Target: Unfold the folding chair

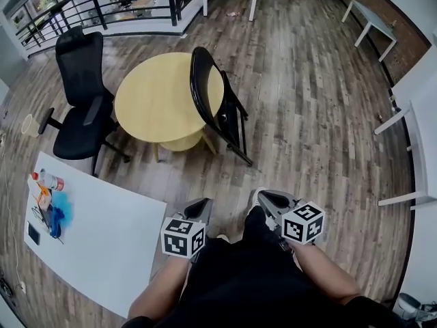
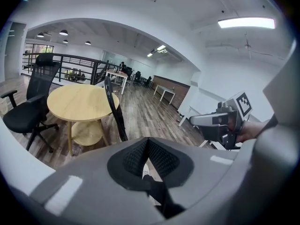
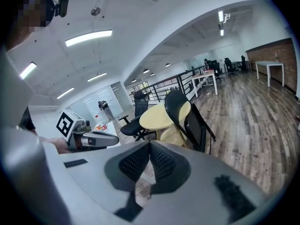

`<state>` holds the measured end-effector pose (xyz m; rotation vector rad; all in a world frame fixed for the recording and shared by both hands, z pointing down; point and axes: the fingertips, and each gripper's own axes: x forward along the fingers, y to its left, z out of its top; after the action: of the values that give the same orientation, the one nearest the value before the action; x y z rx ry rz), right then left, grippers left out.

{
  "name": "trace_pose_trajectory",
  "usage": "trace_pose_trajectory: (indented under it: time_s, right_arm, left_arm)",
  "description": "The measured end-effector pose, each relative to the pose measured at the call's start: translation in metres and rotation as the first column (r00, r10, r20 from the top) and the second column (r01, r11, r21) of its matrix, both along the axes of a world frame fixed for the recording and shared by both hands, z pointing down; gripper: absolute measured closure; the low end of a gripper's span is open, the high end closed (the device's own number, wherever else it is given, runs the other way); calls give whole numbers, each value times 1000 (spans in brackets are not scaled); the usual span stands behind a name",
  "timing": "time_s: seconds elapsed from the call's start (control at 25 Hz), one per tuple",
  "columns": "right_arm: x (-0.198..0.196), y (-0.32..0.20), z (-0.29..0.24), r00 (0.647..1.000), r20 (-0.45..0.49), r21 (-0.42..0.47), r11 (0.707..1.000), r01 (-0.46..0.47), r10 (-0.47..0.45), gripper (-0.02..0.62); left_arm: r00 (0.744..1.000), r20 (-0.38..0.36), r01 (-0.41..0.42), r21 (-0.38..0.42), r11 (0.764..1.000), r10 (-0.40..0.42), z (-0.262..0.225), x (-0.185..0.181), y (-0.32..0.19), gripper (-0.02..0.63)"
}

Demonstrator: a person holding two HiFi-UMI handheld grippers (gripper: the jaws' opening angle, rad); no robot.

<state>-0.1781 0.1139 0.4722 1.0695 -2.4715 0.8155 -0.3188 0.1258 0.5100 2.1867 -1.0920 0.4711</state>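
A black folding chair stands folded flat, leaning against the right side of a round yellow table. It also shows in the left gripper view and the right gripper view. Both grippers are held close to my body, well short of the chair. The left gripper is shut with nothing between its jaws. The right gripper is likewise shut and empty. Each gripper sees the other beside it: the right gripper and the left gripper.
A black office chair sits left of the round table. A white table with a bottle and small items is at my near left. White desks line the right side, a railing the back. Wood floor lies between me and the chair.
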Motion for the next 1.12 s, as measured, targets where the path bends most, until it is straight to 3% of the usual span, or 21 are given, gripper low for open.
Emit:
trace_pose_trajectory:
  time_s: [0.16, 0.4, 0.64, 1.12]
  right_arm:
    - [-14, -6, 0, 998, 5, 5, 998, 62, -62, 591]
    - [-8, -27, 7, 997, 24, -12, 997, 74, -74, 591]
    - [13, -52, 11, 998, 33, -17, 998, 59, -59, 591]
    - [73, -131, 11, 998, 68, -27, 1000, 3, -2, 591]
  left_arm:
    - [999, -17, 29, -12, 999, -29, -2, 1, -9, 598]
    - [999, 8, 38, -4, 999, -38, -4, 6, -29, 598]
    - [996, 19, 91, 3, 996, -91, -5, 12, -58, 598]
    - [992, -1, 126, -6, 992, -126, -23, 61, -132, 598]
